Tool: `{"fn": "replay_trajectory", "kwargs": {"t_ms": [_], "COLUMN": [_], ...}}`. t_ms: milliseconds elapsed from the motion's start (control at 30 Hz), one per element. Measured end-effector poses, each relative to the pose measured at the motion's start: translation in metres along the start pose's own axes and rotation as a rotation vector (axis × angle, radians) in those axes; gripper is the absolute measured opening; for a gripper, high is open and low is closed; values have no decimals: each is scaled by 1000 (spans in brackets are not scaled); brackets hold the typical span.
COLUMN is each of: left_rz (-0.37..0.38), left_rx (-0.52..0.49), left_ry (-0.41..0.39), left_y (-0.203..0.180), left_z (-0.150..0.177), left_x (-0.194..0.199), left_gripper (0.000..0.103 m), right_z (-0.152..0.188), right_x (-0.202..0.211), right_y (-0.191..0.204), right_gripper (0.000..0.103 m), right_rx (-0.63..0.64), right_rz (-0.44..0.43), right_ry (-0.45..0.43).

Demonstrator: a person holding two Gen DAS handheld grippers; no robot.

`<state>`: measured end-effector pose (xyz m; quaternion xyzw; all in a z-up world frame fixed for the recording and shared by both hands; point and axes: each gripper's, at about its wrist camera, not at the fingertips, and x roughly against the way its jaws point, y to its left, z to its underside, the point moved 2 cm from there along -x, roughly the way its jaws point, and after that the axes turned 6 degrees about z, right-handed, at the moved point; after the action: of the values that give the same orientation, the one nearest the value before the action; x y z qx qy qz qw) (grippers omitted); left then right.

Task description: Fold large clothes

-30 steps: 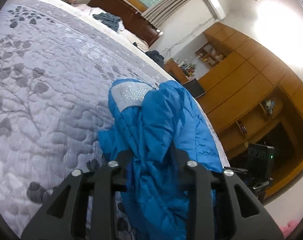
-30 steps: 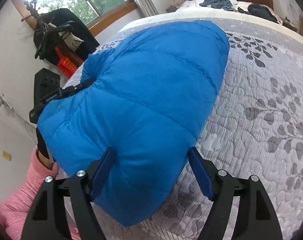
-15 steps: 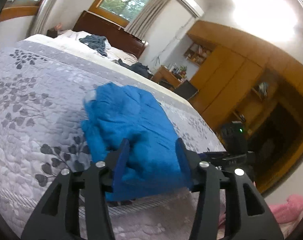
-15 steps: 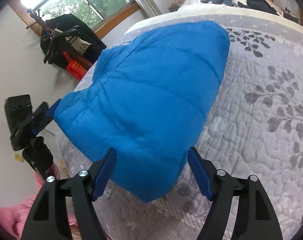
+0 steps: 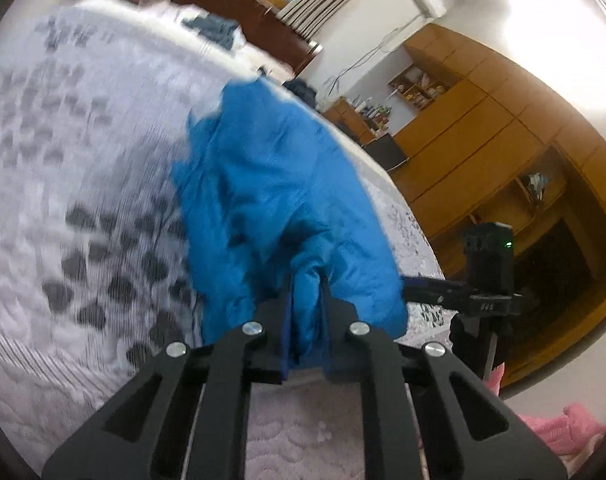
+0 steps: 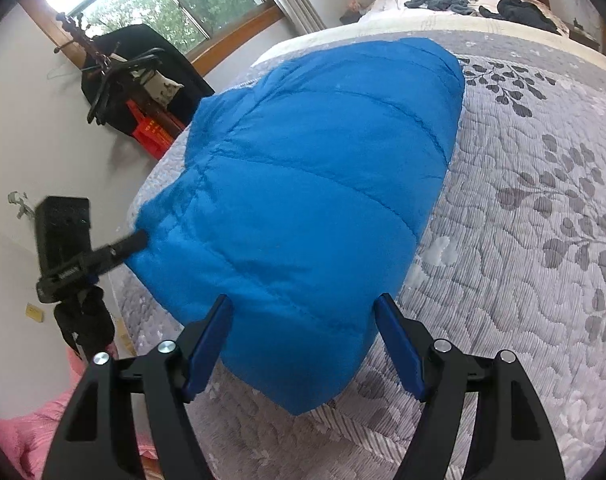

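Observation:
A blue quilted puffer jacket lies folded on the grey leaf-patterned bedspread near the bed's front edge. In the left wrist view my left gripper is shut on a bunched fold of the jacket at its near edge, cloth pinched between the fingers. That view is blurred by motion. My right gripper stands open, its blue fingers either side of the jacket's near corner, not gripping it. The left gripper also shows in the right wrist view as a black tool at the jacket's left edge.
The bed's edge runs close in front of both grippers. Dark clothes lie at the headboard end. A coat rack with a red crate stands by the window wall. Wooden cabinets line the other side. A pink sleeve shows low left.
My left gripper has closed on the jacket's edge, having been open half a second ago, and it is moving. The right gripper has stayed open at the near corner.

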<state>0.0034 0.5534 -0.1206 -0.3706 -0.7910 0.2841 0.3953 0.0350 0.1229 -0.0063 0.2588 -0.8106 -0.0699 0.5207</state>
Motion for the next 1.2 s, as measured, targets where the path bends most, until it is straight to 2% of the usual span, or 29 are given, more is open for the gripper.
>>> {"fn": "replay_trajectory", "kwargs": {"t_ms": [133, 300, 433, 567, 633, 667, 700, 733, 800, 867, 1067, 1200], "left_rz": [9, -11, -11, -4, -15, -18, -7, -13, -48, -70, -53, -71], "left_rx": [56, 52, 60, 46, 29, 17, -2, -19, -52, -57, -19, -8], "left_ry": [40, 72, 77, 68, 53, 33, 10, -2, -23, -37, 21, 52], "left_y": [21, 31, 29, 18, 10, 5, -1, -5, -11, -10, 8, 23], "left_z": [9, 10, 8, 0, -5, -10, -16, -21, -34, -47, -78, -86], "left_x": [-15, -32, -38, -27, -18, -12, -6, -3, 1, 0, -24, -36], "left_gripper": [10, 10, 11, 15, 34, 53, 63, 67, 81, 84, 84, 84], "right_z": [-1, 1, 1, 0, 0, 0, -2, -3, -8, -12, -26, -31], "right_x": [-7, -15, -19, -13, -5, -1, 4, 6, 11, 12, -1, -9], "right_y": [-3, -7, -10, -11, -16, -19, -23, -26, -35, -44, -75, -82], "right_gripper": [76, 79, 80, 80, 80, 80, 80, 81, 85, 88, 90, 92], "right_rx": [-1, -9, -25, -28, -33, -38, -50, -59, -91, -118, -214, -232], "right_rz": [0, -7, -28, -47, -59, -67, -89, -106, -157, -188, -302, -337], "right_ry": [13, 23, 27, 8, -15, -25, -40, -46, -60, -72, -68, -67]}}
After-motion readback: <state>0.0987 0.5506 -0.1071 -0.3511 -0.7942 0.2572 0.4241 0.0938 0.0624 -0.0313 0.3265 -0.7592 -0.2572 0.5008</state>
